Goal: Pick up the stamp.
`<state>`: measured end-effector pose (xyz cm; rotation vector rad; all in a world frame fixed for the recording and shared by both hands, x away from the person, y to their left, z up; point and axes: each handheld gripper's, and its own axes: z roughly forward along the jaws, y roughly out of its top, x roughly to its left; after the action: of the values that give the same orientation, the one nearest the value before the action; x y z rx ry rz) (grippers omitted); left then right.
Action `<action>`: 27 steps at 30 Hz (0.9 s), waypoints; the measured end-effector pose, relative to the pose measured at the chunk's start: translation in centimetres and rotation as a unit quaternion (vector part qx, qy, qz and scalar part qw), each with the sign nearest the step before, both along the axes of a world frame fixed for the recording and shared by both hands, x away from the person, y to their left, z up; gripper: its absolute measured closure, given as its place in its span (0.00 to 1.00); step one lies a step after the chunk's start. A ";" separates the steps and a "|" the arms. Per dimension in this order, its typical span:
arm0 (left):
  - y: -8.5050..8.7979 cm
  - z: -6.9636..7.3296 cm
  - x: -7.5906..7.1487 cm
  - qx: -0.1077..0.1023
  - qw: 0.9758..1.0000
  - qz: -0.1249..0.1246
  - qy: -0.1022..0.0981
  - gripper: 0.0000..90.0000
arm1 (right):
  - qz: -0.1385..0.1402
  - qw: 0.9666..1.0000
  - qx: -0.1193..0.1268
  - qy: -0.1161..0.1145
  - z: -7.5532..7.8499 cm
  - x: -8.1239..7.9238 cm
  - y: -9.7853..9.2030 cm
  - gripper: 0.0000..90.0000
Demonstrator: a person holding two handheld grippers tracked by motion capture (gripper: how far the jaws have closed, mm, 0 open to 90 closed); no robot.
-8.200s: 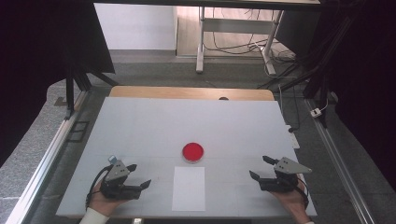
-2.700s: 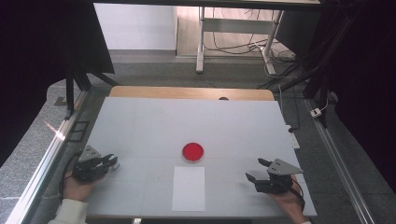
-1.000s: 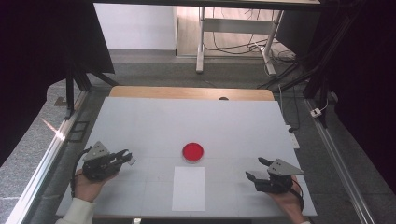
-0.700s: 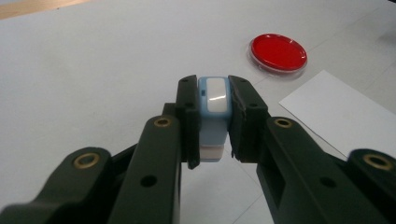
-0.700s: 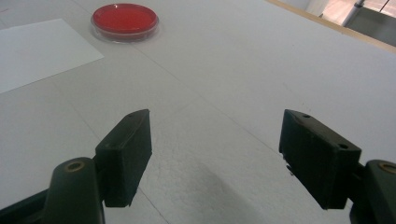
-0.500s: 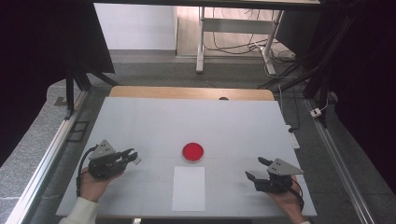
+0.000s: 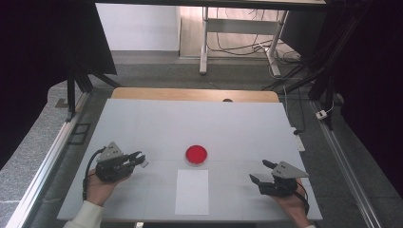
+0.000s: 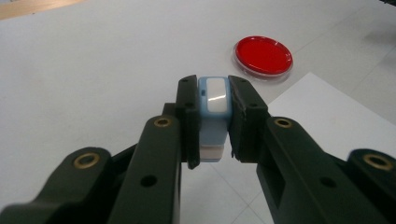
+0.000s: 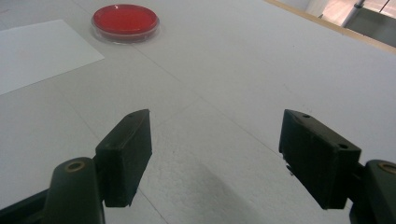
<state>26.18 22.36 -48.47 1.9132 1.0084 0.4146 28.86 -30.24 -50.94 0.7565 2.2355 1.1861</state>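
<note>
My left gripper [image 7: 138, 159] is shut on a small light-blue and white block [image 8: 213, 114], clamped upright between the black jaws; the block [image 7: 142, 162] shows as a pale speck at the jaw tips in the high view. It hovers over the left part of the white table, left of a red round dish [image 7: 196, 154] [image 8: 264, 56] [image 9: 125, 21]. A white paper sheet [image 7: 192, 191] [image 8: 327, 121] [image 9: 37, 51] lies just in front of the dish. My right gripper [image 7: 259, 173] [image 9: 215, 158] rests at the table's front right, jaws wide open with nothing between them.
The white table [image 7: 199, 123] has a wooden strip [image 7: 195, 94] along its far edge. Metal rails run down both sides on the floor, and a desk frame with cables stands beyond the table.
My left gripper has moved right toward the dish, carrying the block. The right gripper has stayed in place.
</note>
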 end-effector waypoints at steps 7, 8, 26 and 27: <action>-0.9 0.0 0.3 0.002 1.000 -0.010 0.000 0.83 | 0.001 1.000 0.002 0.000 0.0 0.0 0.0 0.28; -1.0 0.0 0.3 0.002 1.000 -0.011 0.000 0.83 | 0.001 1.000 0.002 0.000 0.0 0.0 0.0 0.28; -3.7 0.5 1.3 0.005 0.999 -0.036 -0.004 0.83 | 0.002 1.000 0.000 0.000 0.0 0.0 0.1 0.28; -3.8 0.5 1.4 0.005 0.999 -0.038 -0.004 0.83 | 0.001 1.000 0.000 0.000 0.0 0.0 0.1 0.28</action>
<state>27.54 18.53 -47.95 1.9502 0.9271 0.3850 28.89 -30.17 -50.98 0.7542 2.2364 1.1883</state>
